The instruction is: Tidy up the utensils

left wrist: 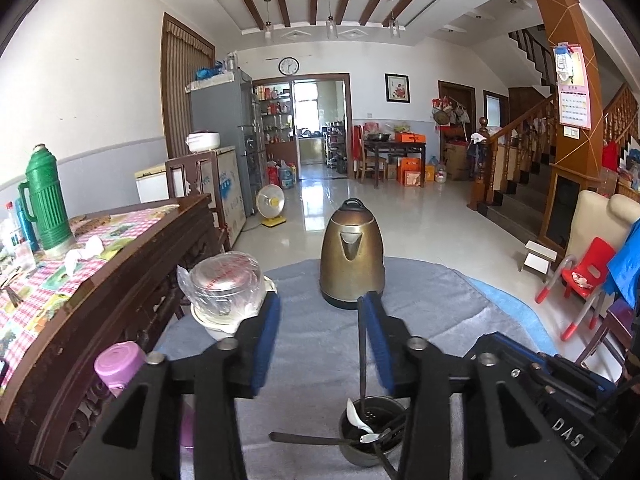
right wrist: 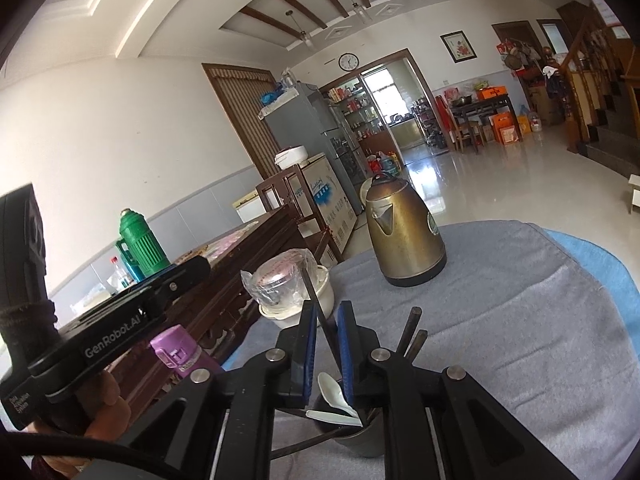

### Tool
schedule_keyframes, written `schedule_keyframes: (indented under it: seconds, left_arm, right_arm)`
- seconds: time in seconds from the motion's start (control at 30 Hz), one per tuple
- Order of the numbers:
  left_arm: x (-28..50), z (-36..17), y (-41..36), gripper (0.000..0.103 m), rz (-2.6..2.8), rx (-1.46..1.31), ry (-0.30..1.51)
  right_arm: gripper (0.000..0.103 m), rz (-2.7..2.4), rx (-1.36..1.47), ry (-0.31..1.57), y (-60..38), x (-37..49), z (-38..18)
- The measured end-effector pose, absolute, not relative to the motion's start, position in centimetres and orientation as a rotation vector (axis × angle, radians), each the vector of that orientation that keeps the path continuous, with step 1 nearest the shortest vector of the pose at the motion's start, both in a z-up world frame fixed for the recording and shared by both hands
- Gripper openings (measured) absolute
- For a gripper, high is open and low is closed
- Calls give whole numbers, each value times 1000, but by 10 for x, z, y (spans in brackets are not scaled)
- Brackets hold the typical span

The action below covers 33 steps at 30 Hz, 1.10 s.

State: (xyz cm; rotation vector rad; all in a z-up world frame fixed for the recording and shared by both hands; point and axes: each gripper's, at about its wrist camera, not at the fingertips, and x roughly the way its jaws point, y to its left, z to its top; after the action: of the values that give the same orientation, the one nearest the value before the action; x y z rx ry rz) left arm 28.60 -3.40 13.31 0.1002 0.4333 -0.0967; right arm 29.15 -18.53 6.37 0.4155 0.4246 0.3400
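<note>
Chopstick (right wrist: pixel 320 312) sits pinched in the right tool (right wrist: pixel 325 344) — lower it straight into the cup (right wrist: pixel 352 436) — left tool (left wrist: pixel 319 344) gapes empty.

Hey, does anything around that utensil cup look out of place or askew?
Yes. One dark utensil lies flat on the grey cloth beside the cup, not standing in it like the white spoons. The right claw grips a dark stick tilted above the cup.

Tarnished metal kettle (left wrist: pixel 352 254), fuzzy grey cloth (left wrist: pixel 424 320)
</note>
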Motion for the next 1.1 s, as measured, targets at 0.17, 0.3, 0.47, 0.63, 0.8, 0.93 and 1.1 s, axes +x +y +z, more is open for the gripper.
schedule_keyframes:
  seconds: [0.17,0.3,0.47,0.63,0.8,0.93,1.1]
  left_arm:
    - [273,140,-33,65,-65,120,402]
    - [263,145,-33,72,-46,135,385]
    - [248,149,-33,86,-15,158,369]
    - [230,152,-37,95,15,211,342]
    - [217,150,-35,98,28,219,375]
    - [210,146,-32,99,40,225,424]
    - [198,135,-24,99,61,238,477]
  right_arm:
    - [22,352,430,397,-190,282,72]
    - [25,356,432,371,-194,273,80]
    - [25,350,440,358,-202,263,84]
    - [57,324,416,365,-209,249,86]
    - [74,270,348,338,-216,228,88]
    - [74,221,299,346,-226,214,86]
    - [74,138,237,379,-239,203,80]
